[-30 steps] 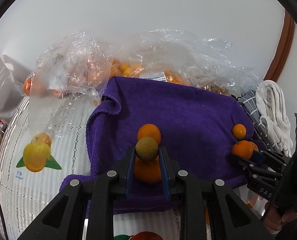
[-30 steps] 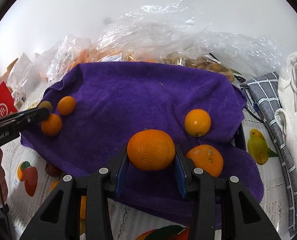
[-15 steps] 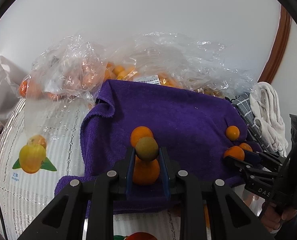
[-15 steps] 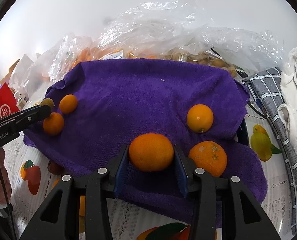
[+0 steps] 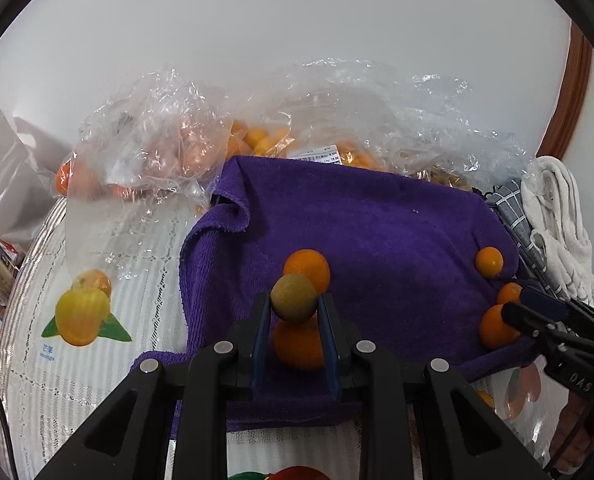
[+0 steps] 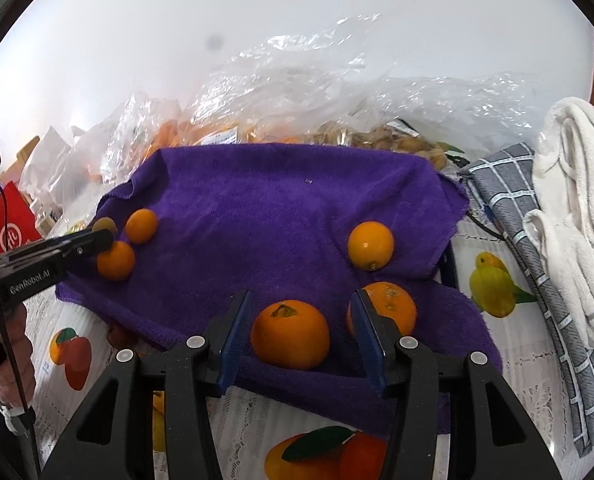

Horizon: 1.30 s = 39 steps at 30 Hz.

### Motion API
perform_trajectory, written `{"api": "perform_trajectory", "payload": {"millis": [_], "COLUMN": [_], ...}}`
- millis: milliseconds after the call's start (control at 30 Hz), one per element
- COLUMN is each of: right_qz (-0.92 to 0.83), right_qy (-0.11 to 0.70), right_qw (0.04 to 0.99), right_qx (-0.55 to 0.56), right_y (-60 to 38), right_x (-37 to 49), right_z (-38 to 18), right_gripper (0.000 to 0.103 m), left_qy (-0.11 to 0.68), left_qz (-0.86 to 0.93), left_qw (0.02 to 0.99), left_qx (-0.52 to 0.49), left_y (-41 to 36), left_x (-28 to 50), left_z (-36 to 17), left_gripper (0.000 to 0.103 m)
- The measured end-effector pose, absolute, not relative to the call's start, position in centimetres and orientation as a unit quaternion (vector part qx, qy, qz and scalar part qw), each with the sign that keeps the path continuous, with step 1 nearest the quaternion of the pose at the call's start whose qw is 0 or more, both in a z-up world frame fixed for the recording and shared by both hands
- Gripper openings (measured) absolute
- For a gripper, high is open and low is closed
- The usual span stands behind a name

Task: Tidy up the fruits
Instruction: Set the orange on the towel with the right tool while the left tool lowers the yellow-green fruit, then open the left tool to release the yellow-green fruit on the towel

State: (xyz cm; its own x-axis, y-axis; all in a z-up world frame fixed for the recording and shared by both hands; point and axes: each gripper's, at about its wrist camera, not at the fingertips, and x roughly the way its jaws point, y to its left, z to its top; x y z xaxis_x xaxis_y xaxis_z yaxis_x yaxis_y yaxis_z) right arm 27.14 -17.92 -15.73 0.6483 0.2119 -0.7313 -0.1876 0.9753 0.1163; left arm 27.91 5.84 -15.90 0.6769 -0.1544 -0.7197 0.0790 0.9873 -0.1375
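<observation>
A purple towel (image 5: 377, 220) (image 6: 281, 208) lies on the table with several oranges on it. My left gripper (image 5: 295, 310) is shut on a small greenish-brown fruit (image 5: 293, 298), held above two oranges (image 5: 307, 266) at the towel's left side. My right gripper (image 6: 297, 320) is open around an orange (image 6: 289, 334) that rests on the towel's front edge, with gaps on both sides. Another orange (image 6: 389, 306) sits just right of the right finger, and a smaller one (image 6: 371, 245) lies behind it. The left gripper also shows in the right wrist view (image 6: 97, 240).
Clear plastic bags of fruit (image 5: 169, 152) (image 6: 297, 92) stand behind the towel. A grey checked cloth (image 6: 537, 264) and a white towel (image 6: 577, 200) lie at the right. A fruit-print tablecloth (image 5: 97, 280) covers the table. A red box (image 6: 9, 220) is at far left.
My right gripper has opened and let the orange go onto the towel. My left gripper still holds the small fruit and has shifted only slightly.
</observation>
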Motion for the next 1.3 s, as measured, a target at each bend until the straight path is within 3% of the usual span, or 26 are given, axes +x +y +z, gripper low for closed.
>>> {"api": "perform_trajectory", "payload": {"millis": [1000,1300], "right_qz": [0.086,0.072], "right_qy": [0.405,0.402], "right_qw": [0.91,0.913], "right_qx": [0.03,0.025], "right_y": [-19.2,-19.2], "right_x": [26.2,24.9], "right_z": [-15.3,-14.1], "right_gripper": [0.05,0.055], "left_qy": [0.408,0.402], "left_qz": [-0.073,-0.074], "left_qw": [0.907,0.909], "left_qx": [-0.073,-0.081], "left_y": [5.9,6.3], "left_x": [28.0,27.5], "left_z": [-16.1,-14.7], "left_gripper": [0.024,0.045]}}
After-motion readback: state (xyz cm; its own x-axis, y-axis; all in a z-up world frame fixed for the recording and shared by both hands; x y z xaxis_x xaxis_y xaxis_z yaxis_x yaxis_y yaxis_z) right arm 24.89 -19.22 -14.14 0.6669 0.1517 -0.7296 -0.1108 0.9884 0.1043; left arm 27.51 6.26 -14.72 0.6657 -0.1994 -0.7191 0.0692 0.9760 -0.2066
